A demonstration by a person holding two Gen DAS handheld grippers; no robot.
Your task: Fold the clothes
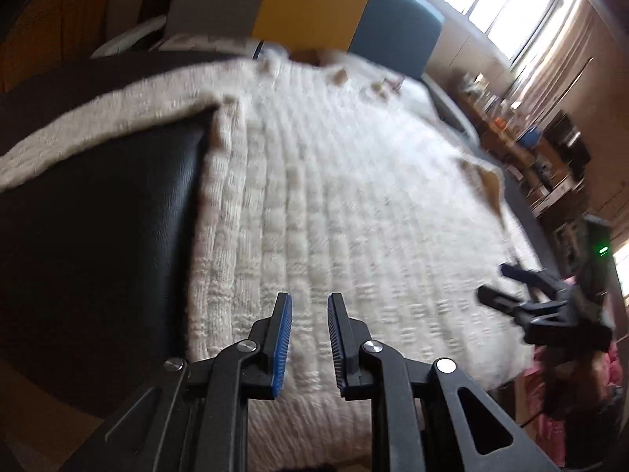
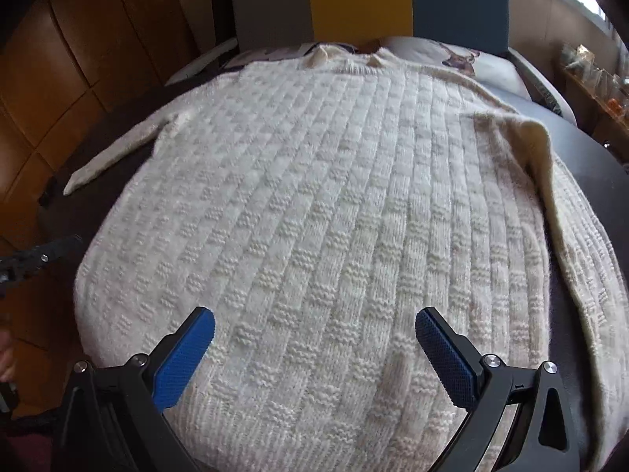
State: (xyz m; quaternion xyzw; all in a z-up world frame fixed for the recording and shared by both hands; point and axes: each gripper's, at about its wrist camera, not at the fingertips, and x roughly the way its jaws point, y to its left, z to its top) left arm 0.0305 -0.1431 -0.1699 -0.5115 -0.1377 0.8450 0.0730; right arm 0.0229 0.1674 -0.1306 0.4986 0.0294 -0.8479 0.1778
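Both tongs, left (image 1: pixel 309 299) and right (image 2: pixel 314 324), hover released, gripping nothing, above the cream sweater's (image 2: pixel 314 196) hem.

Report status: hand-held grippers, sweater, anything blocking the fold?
Left hand-held gripper narrowly open, empty. Right hand-held gripper wide open, empty. Cream knit sweater spread flat; right sleeve folded in, left sleeve out. Nothing blocking.

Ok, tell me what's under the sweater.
The sweater lies flat on a dark surface, which shows past its edges. Near the collar it overlaps a white pillow. Anything beneath its middle is hidden.
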